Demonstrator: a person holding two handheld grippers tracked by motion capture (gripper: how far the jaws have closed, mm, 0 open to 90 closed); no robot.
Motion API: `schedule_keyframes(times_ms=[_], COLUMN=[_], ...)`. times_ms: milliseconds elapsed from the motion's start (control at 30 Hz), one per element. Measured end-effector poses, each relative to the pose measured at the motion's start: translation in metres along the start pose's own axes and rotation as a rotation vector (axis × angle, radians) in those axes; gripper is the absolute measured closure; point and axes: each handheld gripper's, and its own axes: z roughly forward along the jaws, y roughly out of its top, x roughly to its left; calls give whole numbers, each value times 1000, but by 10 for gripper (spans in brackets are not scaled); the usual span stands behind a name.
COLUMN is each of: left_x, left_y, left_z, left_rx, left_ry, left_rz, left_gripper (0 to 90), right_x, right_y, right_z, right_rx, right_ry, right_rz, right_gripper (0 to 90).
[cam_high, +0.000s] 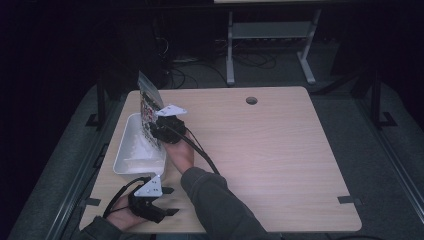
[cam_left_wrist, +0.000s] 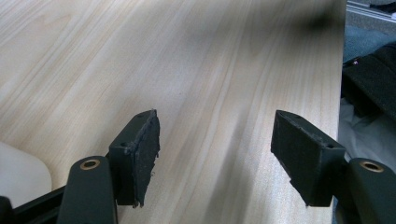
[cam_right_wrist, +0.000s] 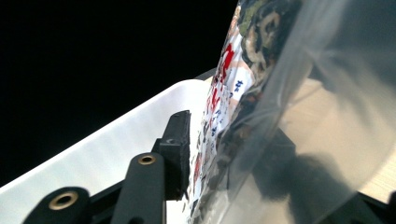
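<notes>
A clear plastic snack bag (cam_high: 147, 102) with red and dark print stands upright in a white tray (cam_high: 131, 155) at the table's left edge. My right gripper (cam_high: 159, 131) reaches into the tray from the right, its jaws on either side of the bag's lower part. In the right gripper view the bag (cam_right_wrist: 243, 107) hangs between the jaws of that gripper (cam_right_wrist: 232, 135). The left pad sits just beside the bag, and the other jaw shows dimly through the plastic. My left gripper (cam_high: 170, 201) rests near the table's front left corner, open (cam_left_wrist: 215, 149) with bare wood between its jaws.
The wooden table (cam_high: 260, 150) stretches bare to the right of the tray, with a round cable hole (cam_high: 251, 100) near its far edge. The right forearm in a dark sleeve (cam_high: 215, 200) crosses the front. A metal desk frame (cam_high: 270, 35) stands behind.
</notes>
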Motion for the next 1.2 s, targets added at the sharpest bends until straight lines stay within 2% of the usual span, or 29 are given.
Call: schedule_keyframes(times_ms=[167, 267, 567, 800, 1000, 1200], left_x=[0, 0, 0, 0, 1, 0], left_y=[0, 0, 0, 0, 0, 1], left_z=[0, 0, 1, 1, 1, 3], left_rx=[-2, 1, 4, 1, -3, 0], left_ry=[2, 3, 9, 12, 14, 11], left_rz=[1, 4, -1, -8, -14, -17], left_gripper=[320, 320, 315, 313, 310, 308], right_x=[-3, -6, -12, -21, -31, -40], right_y=[2, 2, 2, 4, 4, -1], right_z=[-4, -6, -18, -35, -51, -64], right_rx=[8, 14, 20, 7, 16, 34], right_ry=[17, 42, 74, 112, 154, 175], right_rz=[-10, 2, 17, 29, 41, 40], right_gripper=[503, 450, 409, 372, 347, 313])
